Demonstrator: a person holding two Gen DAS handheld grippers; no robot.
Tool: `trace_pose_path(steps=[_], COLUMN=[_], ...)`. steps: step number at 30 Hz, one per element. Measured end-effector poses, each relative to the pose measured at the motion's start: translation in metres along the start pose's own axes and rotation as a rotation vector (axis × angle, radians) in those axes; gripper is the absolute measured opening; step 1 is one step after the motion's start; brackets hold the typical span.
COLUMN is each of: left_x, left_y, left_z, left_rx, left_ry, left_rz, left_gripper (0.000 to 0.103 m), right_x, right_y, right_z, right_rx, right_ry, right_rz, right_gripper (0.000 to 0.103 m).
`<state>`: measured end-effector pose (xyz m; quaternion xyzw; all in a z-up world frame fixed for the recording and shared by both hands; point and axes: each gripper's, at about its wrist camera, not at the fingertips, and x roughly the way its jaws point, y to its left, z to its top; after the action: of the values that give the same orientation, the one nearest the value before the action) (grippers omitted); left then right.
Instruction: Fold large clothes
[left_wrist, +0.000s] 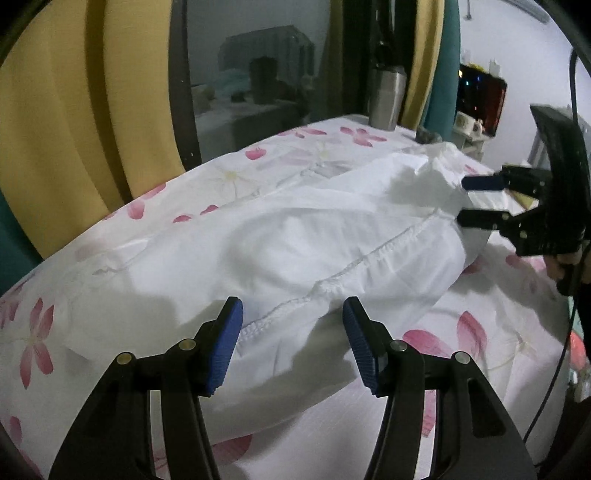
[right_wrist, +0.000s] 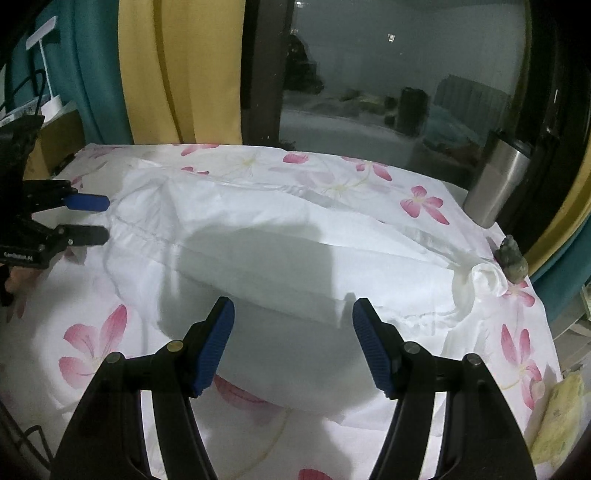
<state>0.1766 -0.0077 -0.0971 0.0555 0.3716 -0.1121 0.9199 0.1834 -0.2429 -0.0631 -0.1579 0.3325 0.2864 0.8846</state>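
Observation:
A large white garment (left_wrist: 295, 236) with a gathered elastic seam lies rumpled across a table covered by a white cloth with pink flowers (left_wrist: 498, 354). My left gripper (left_wrist: 292, 332) is open and empty, its blue pads on either side of the garment's near edge at the seam. My right gripper (left_wrist: 461, 201) is open at the garment's far end. In the right wrist view the garment (right_wrist: 280, 258) lies ahead of the open right gripper (right_wrist: 293, 336), and the left gripper (right_wrist: 105, 218) is open at the garment's left end.
A steel tumbler (right_wrist: 498, 184) stands at the table's back corner by the dark window. A small grey figurine (right_wrist: 511, 260) sits at the table's right edge next to the garment's twisted end. Yellow and teal curtains (right_wrist: 166, 74) hang behind. A yellow cloth (right_wrist: 561, 417) lies at lower right.

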Motion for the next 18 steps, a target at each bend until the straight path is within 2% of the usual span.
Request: trace_pose_path(steps=[7,9,10,11,12,13,14,15,18], left_x=[0.002,0.0,-0.001,-0.001,-0.001,-0.002,-0.002,-0.003,-0.002], left_y=[-0.005,-0.005,-0.005,-0.004,-0.003,-0.002,-0.001,0.0,0.0], left_z=[0.004,0.006,0.007,0.008,0.01,0.011,0.012,0.014,0.02], left_rx=[0.034,0.033,0.032,0.031,0.029,0.025,0.019,0.016,0.021], left_ry=[-0.003,-0.014,-0.015,-0.015,-0.016,-0.017,-0.018,-0.024,-0.034], left_rz=[-0.017,-0.031,-0.031,-0.032,-0.036,-0.04,-0.04,-0.043,-0.038], left_gripper=[0.059,0.054,0.043,0.031,0.023,0.005,0.003,0.003,0.003], right_x=[0.001,0.002,0.002,0.003,0.003,0.004,0.005,0.006,0.006], right_y=[0.001,0.0,0.0,0.0,0.0,0.001,0.001,0.002,0.002], right_z=[0.005,0.007,0.008,0.009,0.01,0.011,0.012,0.014,0.019], right_rx=[-0.008,-0.014,-0.02,-0.025,-0.028,-0.036,-0.043,-0.05,-0.057], right_ry=[-0.025,-0.035,-0.036,-0.035,-0.035,-0.034,-0.032,-0.03,-0.044], right_rz=[-0.012,0.002,0.005,0.006,0.007,0.012,0.018,0.023,0.026], right_gripper=[0.066,0.065,0.056,0.043,0.036,0.024,0.012,0.006,0.001])
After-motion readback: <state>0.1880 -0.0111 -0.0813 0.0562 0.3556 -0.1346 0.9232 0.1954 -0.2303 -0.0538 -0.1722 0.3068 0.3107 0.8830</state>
